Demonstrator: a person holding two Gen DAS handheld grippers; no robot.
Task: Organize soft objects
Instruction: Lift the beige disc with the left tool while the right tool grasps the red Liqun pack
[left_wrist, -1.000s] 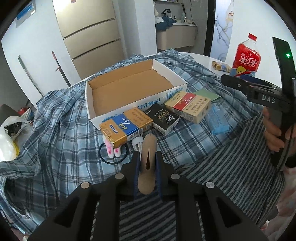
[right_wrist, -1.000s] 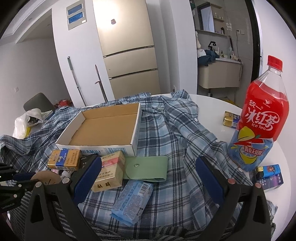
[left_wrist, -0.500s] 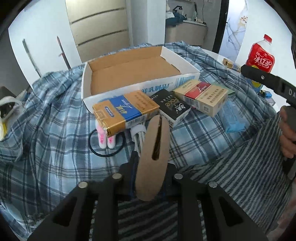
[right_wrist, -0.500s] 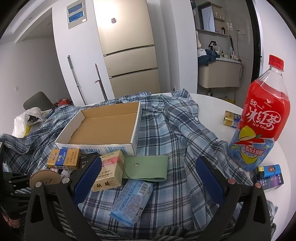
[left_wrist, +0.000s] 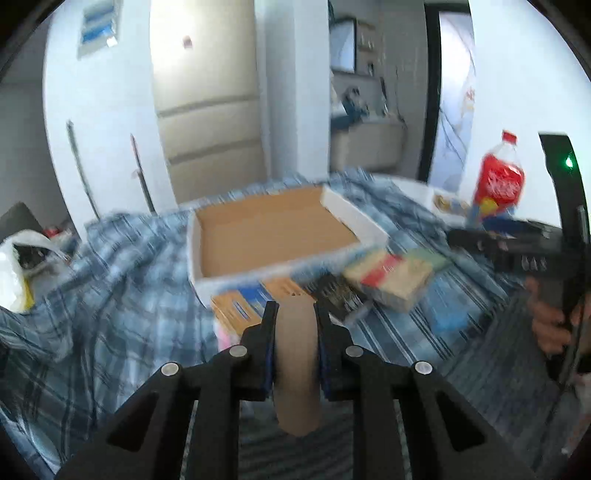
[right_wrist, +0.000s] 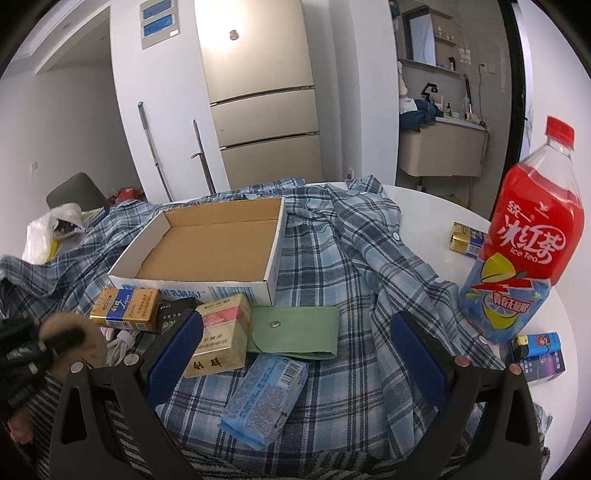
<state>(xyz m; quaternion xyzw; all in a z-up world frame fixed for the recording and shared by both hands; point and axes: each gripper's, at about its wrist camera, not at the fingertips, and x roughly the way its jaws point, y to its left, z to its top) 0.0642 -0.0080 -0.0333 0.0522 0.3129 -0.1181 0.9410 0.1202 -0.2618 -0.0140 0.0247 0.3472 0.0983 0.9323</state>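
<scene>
My left gripper (left_wrist: 294, 314) is shut on a flat tan disc-shaped piece (left_wrist: 296, 365), held edge-on above the striped cloth; it also shows at the left of the right wrist view (right_wrist: 68, 341). The open cardboard box (left_wrist: 273, 229) lies ahead on the blue plaid shirt (right_wrist: 332, 251). My right gripper (right_wrist: 295, 339) is open and empty, over a green snap pouch (right_wrist: 295, 332) and a blue tissue pack (right_wrist: 266, 397). Its black body shows at the right of the left wrist view (left_wrist: 524, 251).
Cigarette boxes (right_wrist: 125, 308) (right_wrist: 221, 328) lie in front of the box. A red ice tea bottle (right_wrist: 524, 266), a small yellow carton (right_wrist: 465, 240) and a blue carton (right_wrist: 539, 354) stand on the white table at right. A white cable (right_wrist: 122, 341) lies by the boxes.
My left gripper has lifted and tilted up with the tan piece; its view now looks more level across the table and is blurred. The right gripper has stayed still.
</scene>
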